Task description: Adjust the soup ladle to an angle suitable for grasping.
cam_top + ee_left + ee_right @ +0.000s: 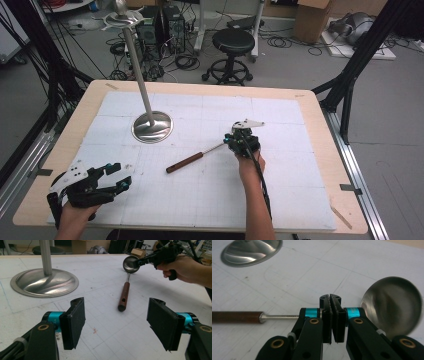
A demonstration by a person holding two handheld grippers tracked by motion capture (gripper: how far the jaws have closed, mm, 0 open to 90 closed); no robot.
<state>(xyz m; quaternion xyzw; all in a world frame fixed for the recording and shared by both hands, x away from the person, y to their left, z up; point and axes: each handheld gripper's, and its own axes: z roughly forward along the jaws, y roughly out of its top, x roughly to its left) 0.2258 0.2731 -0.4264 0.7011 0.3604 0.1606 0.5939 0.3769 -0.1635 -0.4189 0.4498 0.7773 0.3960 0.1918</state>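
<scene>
A ladle lies on the white gridded mat, with its brown wooden handle [185, 162] pointing left and near, and a thin steel shaft running to its bowl [393, 305]. My right gripper [233, 142] is at the bowl end, its jaws shut pad to pad [330, 300]. The shaft passes behind them and nothing shows between the pads. From the left gripper view, its tip [140, 262] is right at the bowl's [130, 264] rim. My left gripper [120, 176] rests at the near left corner, jaws wide open and empty [116, 325], aimed at the handle [124, 296].
A steel stand with a round domed base [152, 127] and a tall pole [135, 60] is at the mat's back left. The wooden table [320, 130] frames the mat. A black stool [234, 42] and cables are on the floor beyond.
</scene>
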